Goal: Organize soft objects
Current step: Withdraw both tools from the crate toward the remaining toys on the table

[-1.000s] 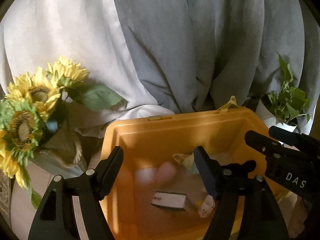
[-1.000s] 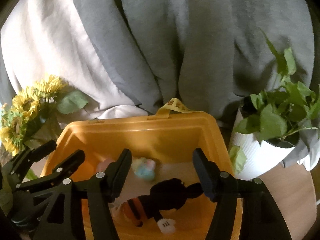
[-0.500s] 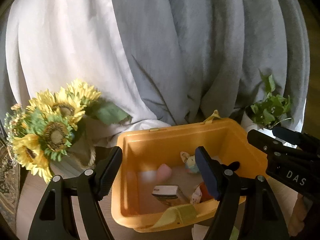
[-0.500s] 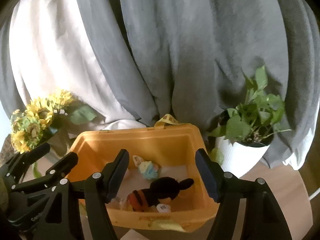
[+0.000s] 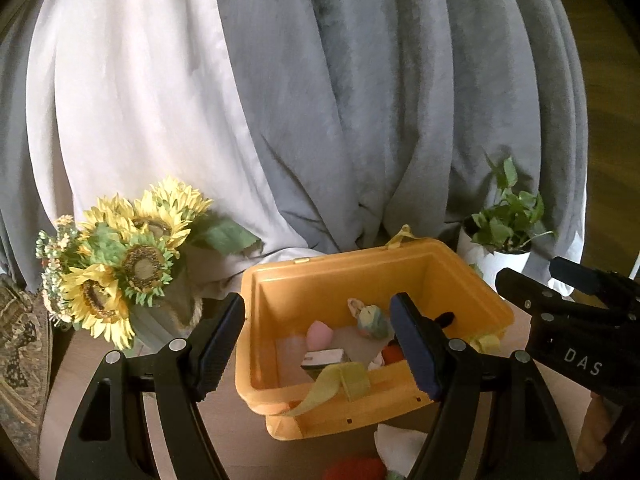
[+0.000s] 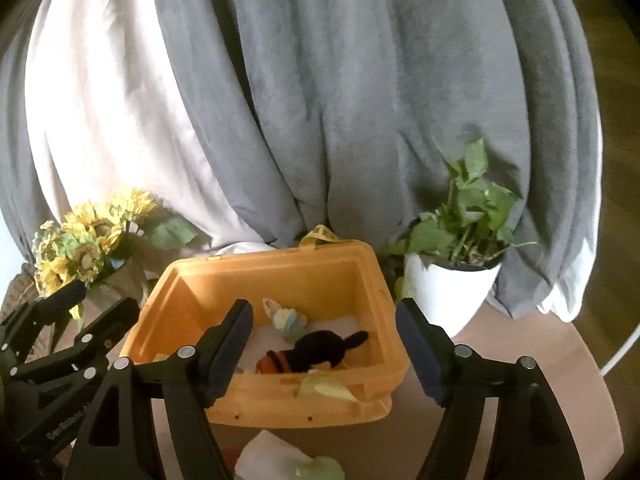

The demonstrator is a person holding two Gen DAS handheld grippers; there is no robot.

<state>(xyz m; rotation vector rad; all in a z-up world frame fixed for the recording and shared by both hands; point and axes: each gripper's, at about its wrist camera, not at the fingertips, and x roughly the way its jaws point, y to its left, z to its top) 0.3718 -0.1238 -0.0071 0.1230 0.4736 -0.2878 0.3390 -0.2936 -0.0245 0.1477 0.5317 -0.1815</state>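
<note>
An orange plastic bin (image 5: 304,280) (image 6: 224,276) stands on the wooden table and holds several soft toys. Inside lie a black and orange plush (image 6: 316,350), a pale pastel plush (image 5: 372,318) (image 6: 286,318), a pink egg-shaped sponge (image 5: 319,332) and a small boxy item (image 5: 325,359). My left gripper (image 5: 318,340) hangs open in front of and above the bin, nothing between its fingers. My right gripper (image 6: 324,346) is beside it, jaws opening, with nothing gripped. On the table before the bin lie a red-orange soft thing (image 5: 354,468), white cloth (image 6: 268,458) and a green soft piece (image 6: 320,470).
A sunflower bouquet (image 5: 120,264) (image 6: 80,240) in a vase stands left of the bin. A potted green plant (image 6: 456,264) (image 5: 500,236) in a white pot stands to its right. Grey and white curtains (image 5: 280,100) hang behind. A patterned rug (image 5: 16,344) shows at far left.
Both grippers have pulled back and up from inside the bin, so the whole bin and table now show. The right jaws have widened. The black plush stays in the bin.
</note>
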